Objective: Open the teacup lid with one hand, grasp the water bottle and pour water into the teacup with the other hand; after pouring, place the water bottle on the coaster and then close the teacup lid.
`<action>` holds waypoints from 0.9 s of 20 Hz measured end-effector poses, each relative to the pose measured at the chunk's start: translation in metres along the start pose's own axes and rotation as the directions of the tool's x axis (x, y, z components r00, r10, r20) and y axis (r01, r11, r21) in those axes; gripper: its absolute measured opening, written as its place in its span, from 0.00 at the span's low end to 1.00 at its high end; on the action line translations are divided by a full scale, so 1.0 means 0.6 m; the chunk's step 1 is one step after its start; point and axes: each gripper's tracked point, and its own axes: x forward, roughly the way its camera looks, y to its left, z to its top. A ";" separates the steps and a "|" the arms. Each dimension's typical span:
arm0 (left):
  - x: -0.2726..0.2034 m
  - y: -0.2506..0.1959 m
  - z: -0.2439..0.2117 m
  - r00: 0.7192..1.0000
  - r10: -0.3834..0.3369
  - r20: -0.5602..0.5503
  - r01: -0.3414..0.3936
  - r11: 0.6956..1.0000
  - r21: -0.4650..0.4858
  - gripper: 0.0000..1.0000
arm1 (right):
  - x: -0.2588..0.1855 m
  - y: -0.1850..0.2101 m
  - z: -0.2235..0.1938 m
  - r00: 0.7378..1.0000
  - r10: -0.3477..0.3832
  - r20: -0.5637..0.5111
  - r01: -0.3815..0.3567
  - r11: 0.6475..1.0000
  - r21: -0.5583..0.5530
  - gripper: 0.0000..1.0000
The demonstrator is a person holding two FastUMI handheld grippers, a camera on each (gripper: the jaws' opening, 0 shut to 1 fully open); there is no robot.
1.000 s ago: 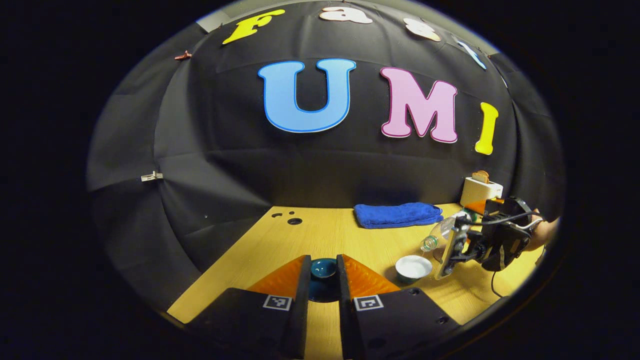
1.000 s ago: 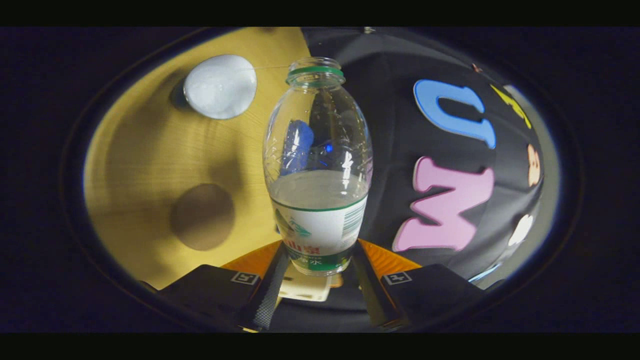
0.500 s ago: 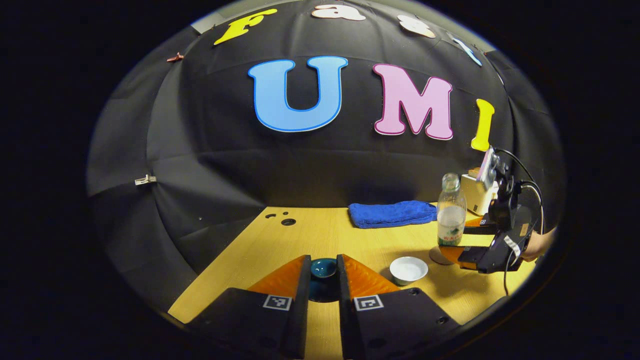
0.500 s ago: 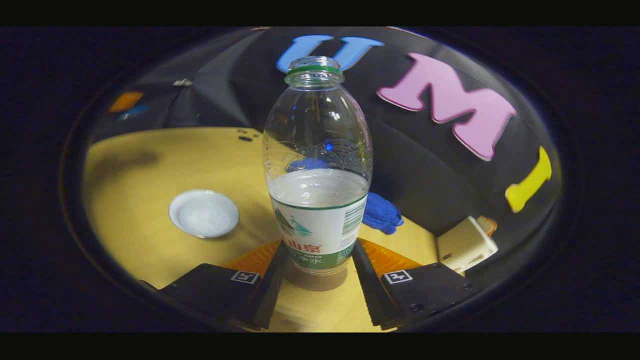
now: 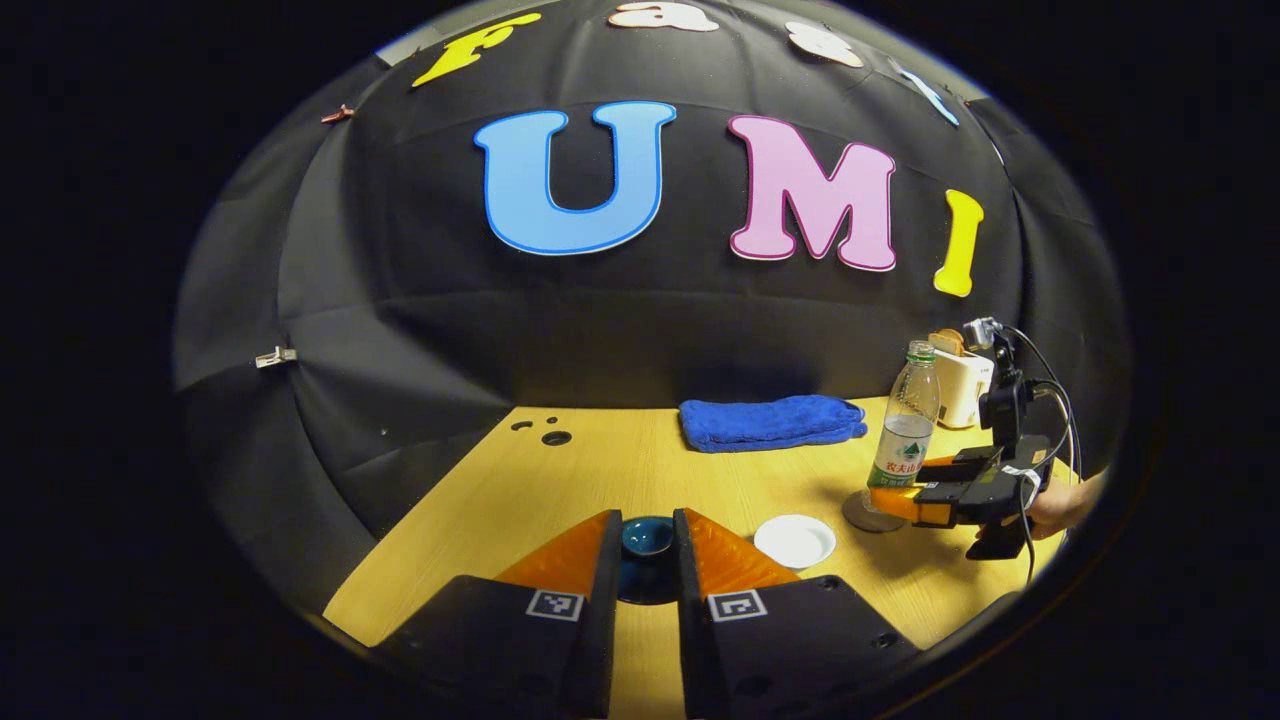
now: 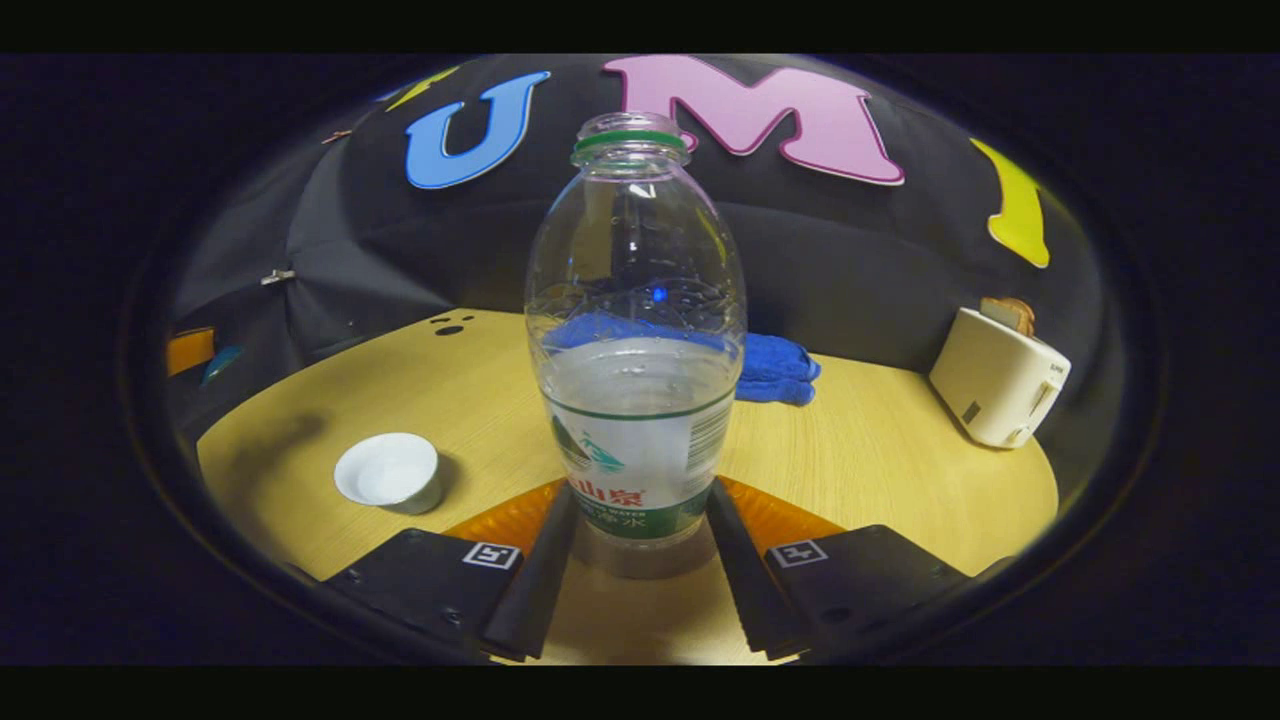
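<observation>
Clear plastic water bottle with green-white label [image 6: 636, 340], uncapped, upright on round brown coaster [image 5: 866, 513], right gripper [image 6: 640, 520] clamped on its base. Open white teacup [image 5: 795, 541] just left of coaster. Left gripper [image 5: 647, 545] clamped on dark teal teacup lid [image 5: 647, 537], above wooden table [image 5: 640, 470].

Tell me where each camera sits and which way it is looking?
Left gripper view: rides the left gripper, shut on the teacup lid, facing the back wall; a hand holds the right gripper.
Right gripper view: rides the right gripper, facing the water bottle it grips.
Shared: bottle, teacup, blue towel, toaster.
</observation>
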 end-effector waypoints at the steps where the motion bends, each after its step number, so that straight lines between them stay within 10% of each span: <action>1: 0.003 -0.004 0.000 1.000 -0.001 -0.001 0.001 1.000 0.004 0.31 | 0.000 0.004 0.001 1.000 0.003 -0.003 -0.003 1.000 0.010 0.75; 12: 0.049 -0.076 0.006 0.998 -0.059 -0.013 0.059 0.998 0.002 0.31 | -0.007 0.021 -0.034 0.997 0.027 -0.076 -0.022 0.997 0.074 0.77; 18: 0.104 -0.140 -0.033 0.987 -0.151 -0.060 0.148 0.988 -0.051 0.31 | -0.056 0.027 -0.063 0.994 0.029 -0.110 -0.015 0.992 0.126 0.98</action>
